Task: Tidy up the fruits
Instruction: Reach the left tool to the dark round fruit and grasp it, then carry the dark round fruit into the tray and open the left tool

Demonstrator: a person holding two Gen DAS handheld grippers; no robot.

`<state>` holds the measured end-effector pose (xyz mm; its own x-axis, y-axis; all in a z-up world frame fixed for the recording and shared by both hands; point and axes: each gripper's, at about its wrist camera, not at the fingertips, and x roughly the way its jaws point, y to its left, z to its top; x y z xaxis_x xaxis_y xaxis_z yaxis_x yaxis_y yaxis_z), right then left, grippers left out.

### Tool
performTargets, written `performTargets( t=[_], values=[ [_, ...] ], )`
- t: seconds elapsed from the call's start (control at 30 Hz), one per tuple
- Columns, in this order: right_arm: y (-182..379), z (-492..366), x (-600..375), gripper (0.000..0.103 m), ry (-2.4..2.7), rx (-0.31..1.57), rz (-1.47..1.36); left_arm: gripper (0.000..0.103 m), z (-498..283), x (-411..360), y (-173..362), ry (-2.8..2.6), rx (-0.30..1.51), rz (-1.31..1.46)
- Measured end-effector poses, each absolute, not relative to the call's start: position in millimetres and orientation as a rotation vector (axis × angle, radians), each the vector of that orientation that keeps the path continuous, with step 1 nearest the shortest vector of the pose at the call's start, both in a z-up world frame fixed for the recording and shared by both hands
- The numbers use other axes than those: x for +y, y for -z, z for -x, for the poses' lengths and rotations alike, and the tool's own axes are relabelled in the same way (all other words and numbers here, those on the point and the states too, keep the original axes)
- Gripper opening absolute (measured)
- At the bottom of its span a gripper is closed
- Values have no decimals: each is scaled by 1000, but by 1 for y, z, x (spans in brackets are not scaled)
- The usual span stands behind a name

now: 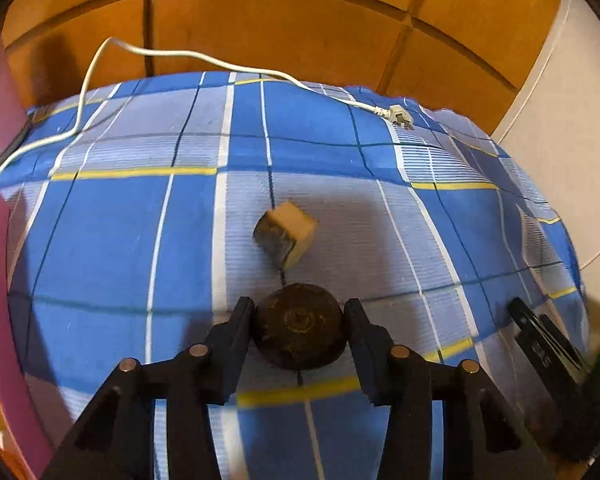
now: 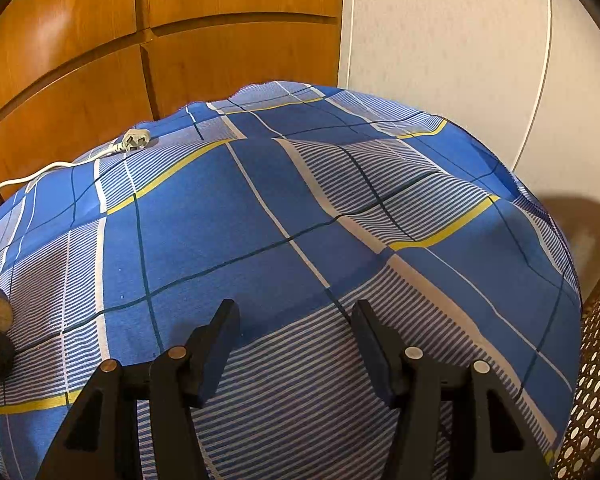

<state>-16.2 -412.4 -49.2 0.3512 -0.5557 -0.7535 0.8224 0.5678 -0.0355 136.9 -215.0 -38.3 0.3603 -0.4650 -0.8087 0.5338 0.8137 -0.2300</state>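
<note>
The left gripper point(image 1: 299, 326) sits low in the centre of the left wrist view with a dark, round fruit point(image 1: 299, 326) between its two black fingers; both fingertips lie against the fruit's sides, so the tongs are clamped on it. The fruit rests on the blue, white and yellow checked cloth point(image 1: 112, 232) that covers the whole surface. Just above it in the frame, near but apart, lies a cut fruit piece point(image 1: 286, 234) with a pale flat face and a dark rind, tilted on one corner. A white cable point(image 1: 204, 56) curves from the left edge across the top of the cloth to a white plug point(image 1: 400, 115) at the upper right. Behind the cloth stand orange-brown wooden panels point(image 1: 284, 24), with a pale wall at the right.

In the right wrist view the right gripper point(image 2: 296, 322) hangs over bare cloth at the lower centre, its fingers apart with nothing between them. At the far left edge of that frame the cut piece and the dark fruit show only partly. A perforated brown surface point(image 2: 596, 380) fills the lower right corner.
</note>
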Motion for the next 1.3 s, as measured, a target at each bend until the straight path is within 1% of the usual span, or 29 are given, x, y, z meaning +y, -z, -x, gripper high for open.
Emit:
performTargets(
  t=[0.23,0.4,0.67,0.93,1.1,1.3],
  values=[
    [49,16,-412,60,921,802,-382,47,-94,-190,39,658,975,-147],
    [49,16,-412,60,921,802,-382,46,-79,-181,40,668,953,-170],
    [49,16,-412,60,921,801,-383,45,-63,-155,33,693,963,-88],
    [49,16,-411,60,921,801,-384,45,-47,-122,14,697,942,-7],
    [49,16,-411,60,920,800,-385,45,-41,-92,-2,681,912,59],
    [49,16,-410,60,920,801,-383,45,-41,-33,-21,592,863,158]
  ],
)
